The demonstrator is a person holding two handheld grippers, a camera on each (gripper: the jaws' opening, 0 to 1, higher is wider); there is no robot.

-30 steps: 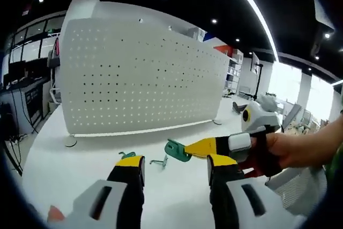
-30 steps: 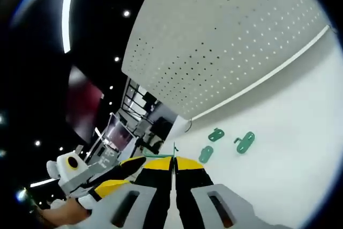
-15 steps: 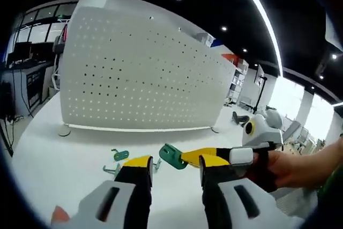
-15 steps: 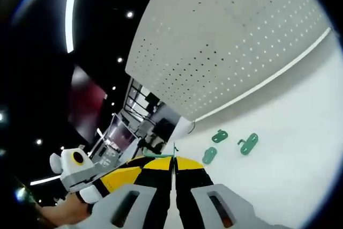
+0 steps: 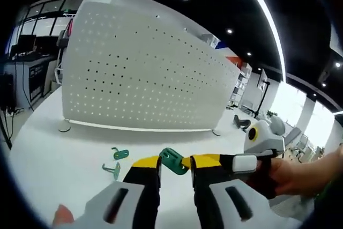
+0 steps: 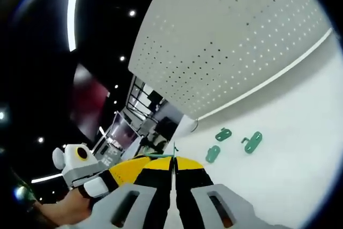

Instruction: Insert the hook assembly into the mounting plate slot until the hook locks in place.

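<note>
The step in hand looks like a handover or re-grip in mid-air, not yet the insertion. The right tool (image 5: 188, 162) is clamped on a green hook piece (image 5: 172, 160), whose thin edge pokes up between its closed jaws in the right gripper view (image 6: 173, 150). In the left gripper view that piece sits between the jaws of the left tool (image 5: 176, 165), which stand slightly apart and seem not to touch it. The white perforated mounting plate (image 5: 139, 73) stands upright at the far side of the white surface (image 5: 48, 148), well apart from both tools. Three more green hook pieces (image 6: 234, 141) lie on the surface near the plate's foot. The next move probably calls for a firm grip with the hook's tabs aimed at the plate's holes, then carrying it across and pressing it home. No brand, label or writing can be read.
</note>
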